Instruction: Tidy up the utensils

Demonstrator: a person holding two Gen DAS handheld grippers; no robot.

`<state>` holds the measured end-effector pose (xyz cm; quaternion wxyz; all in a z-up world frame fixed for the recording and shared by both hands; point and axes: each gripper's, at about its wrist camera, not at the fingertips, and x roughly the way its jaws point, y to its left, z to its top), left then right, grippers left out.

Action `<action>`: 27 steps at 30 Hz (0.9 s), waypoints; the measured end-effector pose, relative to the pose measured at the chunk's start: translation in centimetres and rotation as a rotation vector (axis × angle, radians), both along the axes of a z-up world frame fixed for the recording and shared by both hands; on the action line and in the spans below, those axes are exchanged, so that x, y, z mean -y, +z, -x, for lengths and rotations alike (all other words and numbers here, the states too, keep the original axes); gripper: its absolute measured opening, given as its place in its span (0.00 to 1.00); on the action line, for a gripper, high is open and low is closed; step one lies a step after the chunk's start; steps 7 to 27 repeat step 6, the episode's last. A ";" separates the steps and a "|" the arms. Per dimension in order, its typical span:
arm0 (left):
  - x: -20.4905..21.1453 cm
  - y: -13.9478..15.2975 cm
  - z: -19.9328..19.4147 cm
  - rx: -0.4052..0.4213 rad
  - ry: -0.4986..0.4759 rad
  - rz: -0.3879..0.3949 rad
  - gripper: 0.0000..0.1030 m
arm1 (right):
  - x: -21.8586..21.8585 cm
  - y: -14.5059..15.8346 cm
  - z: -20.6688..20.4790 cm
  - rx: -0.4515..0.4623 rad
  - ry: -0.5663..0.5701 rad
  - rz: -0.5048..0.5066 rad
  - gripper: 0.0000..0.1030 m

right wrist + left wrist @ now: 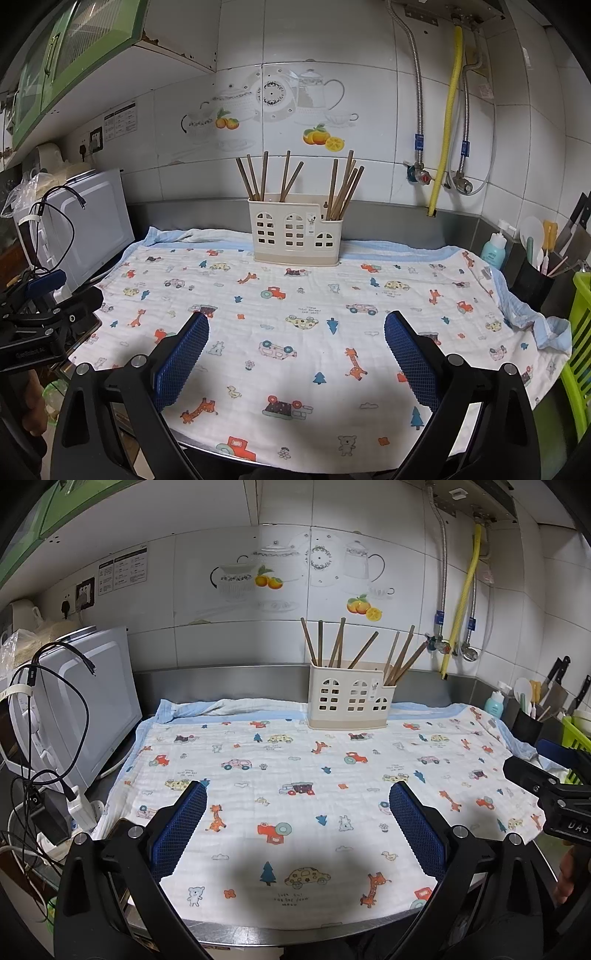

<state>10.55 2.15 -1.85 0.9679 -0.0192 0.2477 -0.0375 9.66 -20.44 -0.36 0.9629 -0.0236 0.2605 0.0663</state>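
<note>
Both hand-held grippers spread wide and empty above the table, chopsticks already stowed.
Left hand-held gripper and right hand-held gripper hovering over the cartoon-print cloth; wooden chopsticks standing tilted in two compartments of the cream utensil holder at the cloth's far edge, near the tiled wall; microwave off left.

Utensil holder stands on the cloth at its rear edge; chopsticks in the holder; microwave left, soap bottle right of it.
</note>
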 end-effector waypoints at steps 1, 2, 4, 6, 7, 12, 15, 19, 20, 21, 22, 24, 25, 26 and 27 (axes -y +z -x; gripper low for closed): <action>0.0 0.0 0.0 0.001 0.003 0.000 0.95 | 0.0 0.0 0.0 0.000 -0.001 -0.001 0.90; 0.0 0.0 0.0 0.002 0.005 0.001 0.95 | 0.0 0.0 0.0 0.000 0.001 -0.004 0.90; -0.1 0.0 -0.1 0.001 0.003 0.004 0.95 | 0.0 0.0 -0.1 -0.002 0.003 -0.003 0.90; -0.1 0.0 -0.1 -0.001 0.008 0.002 0.95 | -0.1 0.0 -0.2 -0.001 0.001 0.001 0.90; -0.1 0.0 -0.1 -0.001 0.008 0.002 0.95 | -0.1 0.0 -0.2 -0.001 0.001 0.001 0.90; -0.1 0.0 -0.1 -0.001 0.008 0.002 0.95 | -0.1 0.0 -0.2 -0.001 0.001 0.001 0.90; -0.1 0.0 -0.1 -0.001 0.008 0.002 0.95 | -0.1 0.0 -0.2 -0.001 0.001 0.001 0.90; -0.1 0.0 -0.1 -0.001 0.008 0.002 0.95 | -0.1 0.0 -0.2 -0.001 0.001 0.001 0.90; -0.1 0.0 -0.1 -0.001 0.008 0.002 0.95 | -0.1 0.0 -0.2 -0.001 0.001 0.001 0.90; -0.1 0.0 -0.1 -0.001 0.008 0.002 0.95 | -0.1 0.0 -0.2 -0.001 0.001 0.001 0.90; -0.1 0.0 -0.1 -0.001 0.008 0.002 0.95 | -0.1 0.0 -0.2 -0.001 0.001 0.001 0.90; -0.1 0.0 -0.1 -0.001 0.008 0.002 0.95 | -0.1 0.0 -0.2 -0.001 0.001 0.001 0.90; -0.1 0.0 -0.1 -0.001 0.008 0.002 0.95 | -0.1 0.0 -0.2 -0.001 0.001 0.001 0.90; -0.1 0.0 -0.1 -0.001 0.008 0.002 0.95 | -0.1 0.0 -0.2 -0.001 0.001 0.001 0.90; -0.1 0.0 -0.1 -0.001 0.008 0.002 0.95 | -0.1 0.0 -0.2 -0.001 0.001 0.001 0.90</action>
